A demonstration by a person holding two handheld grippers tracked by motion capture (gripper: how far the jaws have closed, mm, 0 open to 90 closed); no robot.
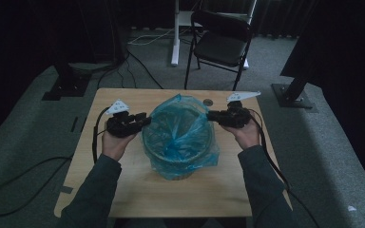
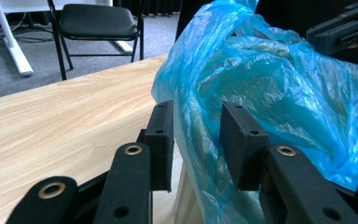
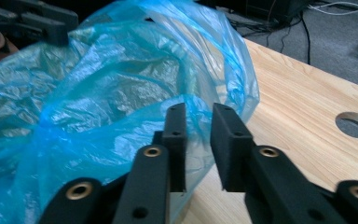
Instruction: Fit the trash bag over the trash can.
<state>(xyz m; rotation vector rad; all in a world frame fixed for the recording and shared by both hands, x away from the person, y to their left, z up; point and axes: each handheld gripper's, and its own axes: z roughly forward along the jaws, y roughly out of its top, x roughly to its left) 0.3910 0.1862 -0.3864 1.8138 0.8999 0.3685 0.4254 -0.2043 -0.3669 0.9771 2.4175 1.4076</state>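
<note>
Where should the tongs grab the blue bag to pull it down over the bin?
Probably the loose top edge of the blue bag, pinched from outside on opposite sides. It puffs up in thin folds above the bin rim, so flat pads can nip it. The left tongs and right tongs already straddle it there.

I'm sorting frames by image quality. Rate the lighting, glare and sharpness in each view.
High view: dim and underexposed, floor and surroundings nearly black, the blue bag and table murky. Left gripper view: brighter, the bag's film shows soft sheen, left tongs close and slightly soft. Right gripper view: bright patches of glare on the crinkled plastic, right tongs fairly sharp.
</note>
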